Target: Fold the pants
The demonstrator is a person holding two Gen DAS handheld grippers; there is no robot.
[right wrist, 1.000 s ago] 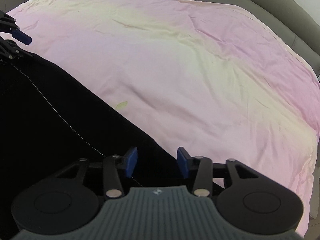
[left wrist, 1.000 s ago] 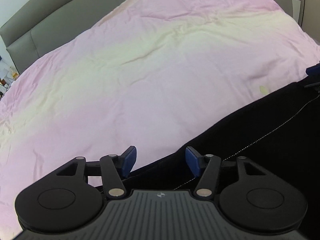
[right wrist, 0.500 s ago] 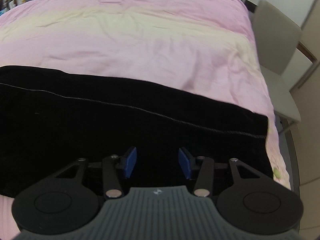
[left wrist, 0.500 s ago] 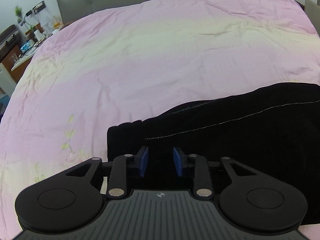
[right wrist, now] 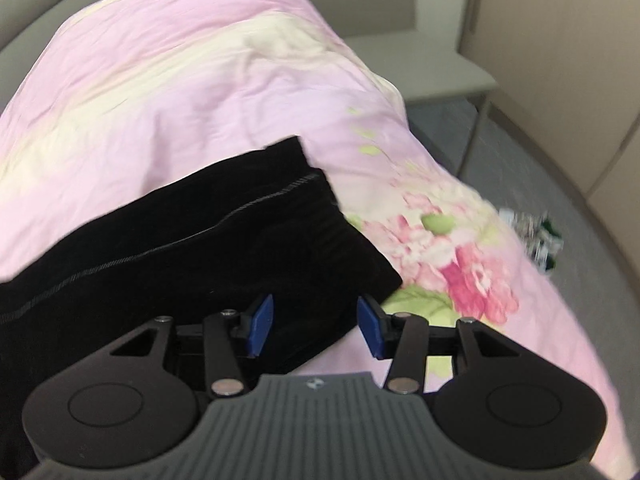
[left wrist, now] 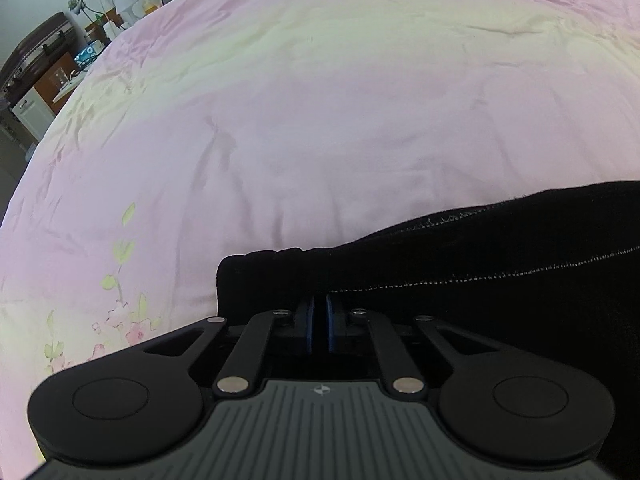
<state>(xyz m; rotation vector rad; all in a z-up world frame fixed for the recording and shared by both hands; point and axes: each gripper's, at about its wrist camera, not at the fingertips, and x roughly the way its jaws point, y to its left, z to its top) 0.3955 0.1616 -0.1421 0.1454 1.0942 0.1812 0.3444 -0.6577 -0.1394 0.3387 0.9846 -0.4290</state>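
Note:
The black pants [left wrist: 480, 280] lie flat on the pink bedcover, a pale stitched seam running along them. In the left wrist view my left gripper [left wrist: 320, 322] is at one end of the pants, near the corner; its jaws are closing, almost together, with a ridge of black fabric pinched between the blue pads [left wrist: 307, 322]. In the right wrist view the other end of the pants [right wrist: 224, 256] lies below my right gripper [right wrist: 316, 326]. It hangs open over the near corner of the fabric, its pads [right wrist: 262, 324] clear of the cloth.
The pink bedcover [left wrist: 320, 120] with a flower print [right wrist: 472, 272] spreads all around. Its edge drops off to the right in the right wrist view, where a grey chair [right wrist: 440, 60] stands on the floor. A cluttered shelf [left wrist: 60, 60] stands far left.
The left jaws went from wide open to nearly together on the pants' end. Both grippers swung outward along the pants, the right one reaching the far end by the bed's edge.

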